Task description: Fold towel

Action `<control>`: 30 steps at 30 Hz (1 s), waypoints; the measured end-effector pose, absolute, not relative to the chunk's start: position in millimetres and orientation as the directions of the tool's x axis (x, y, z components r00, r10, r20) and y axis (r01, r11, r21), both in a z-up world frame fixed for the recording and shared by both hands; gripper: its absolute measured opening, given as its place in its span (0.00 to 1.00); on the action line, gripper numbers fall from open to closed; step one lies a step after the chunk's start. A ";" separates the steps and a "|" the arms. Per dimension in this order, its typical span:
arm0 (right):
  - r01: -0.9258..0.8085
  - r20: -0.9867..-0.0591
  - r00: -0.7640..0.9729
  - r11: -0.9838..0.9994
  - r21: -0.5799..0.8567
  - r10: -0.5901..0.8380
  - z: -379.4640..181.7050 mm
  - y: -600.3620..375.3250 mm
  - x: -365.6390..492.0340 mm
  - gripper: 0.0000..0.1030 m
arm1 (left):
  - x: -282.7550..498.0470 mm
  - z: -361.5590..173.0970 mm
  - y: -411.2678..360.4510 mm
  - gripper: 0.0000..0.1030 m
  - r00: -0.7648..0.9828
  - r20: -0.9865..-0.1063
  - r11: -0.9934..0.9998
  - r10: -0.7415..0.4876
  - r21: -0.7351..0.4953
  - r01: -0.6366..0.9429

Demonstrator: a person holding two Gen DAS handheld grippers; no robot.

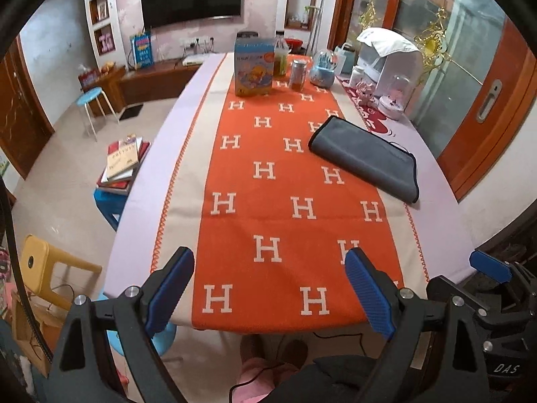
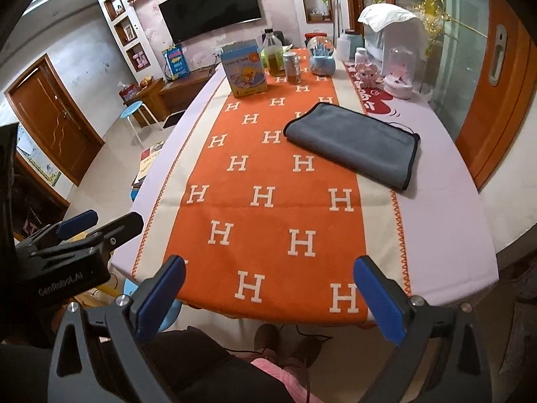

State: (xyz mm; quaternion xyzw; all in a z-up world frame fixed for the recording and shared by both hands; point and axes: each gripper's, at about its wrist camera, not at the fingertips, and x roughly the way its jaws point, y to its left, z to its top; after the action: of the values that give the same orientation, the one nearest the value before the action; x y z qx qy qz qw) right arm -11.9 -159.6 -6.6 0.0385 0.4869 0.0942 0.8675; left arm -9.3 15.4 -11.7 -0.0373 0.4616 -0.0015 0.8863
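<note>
A grey towel (image 1: 364, 159) with a dark hem lies folded flat on the right side of the table, partly on the orange H-patterned runner (image 1: 268, 184). It also shows in the right wrist view (image 2: 352, 142). My left gripper (image 1: 268, 288) is open and empty, held over the near table edge, well short of the towel. My right gripper (image 2: 268, 299) is open and empty at the near edge too. The right gripper also shows in the left wrist view (image 1: 493, 268), and the left gripper in the right wrist view (image 2: 100, 223).
At the table's far end stand a blue box (image 1: 253, 67), a bottle (image 1: 281, 57), a jar (image 1: 298, 75), a snow globe (image 1: 323, 67) and white appliances (image 1: 389, 60). Stools (image 1: 92, 100) and stacked books (image 1: 124, 161) sit on the floor at left.
</note>
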 end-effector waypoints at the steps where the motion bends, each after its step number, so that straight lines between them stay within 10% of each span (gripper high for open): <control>1: -0.116 -0.839 0.509 0.982 0.151 0.190 -6.3 -160.3 -13.2 0.98 | -12.0 -9.6 13.1 0.88 0.581 -0.814 0.998 -0.028 -0.057 -0.032; 30: -0.026 -0.806 0.587 0.997 0.072 0.073 -0.4 -157.2 -16.8 1.00 | -11.5 2.7 4.1 0.99 0.644 -0.759 0.995 0.094 0.060 -0.075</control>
State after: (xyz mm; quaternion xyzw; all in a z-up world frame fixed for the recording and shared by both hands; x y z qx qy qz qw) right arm -16.8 -157.2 -0.4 0.0262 0.4534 0.0277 0.8905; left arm -11.5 4.1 2.7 0.0117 0.4193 0.0465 0.9066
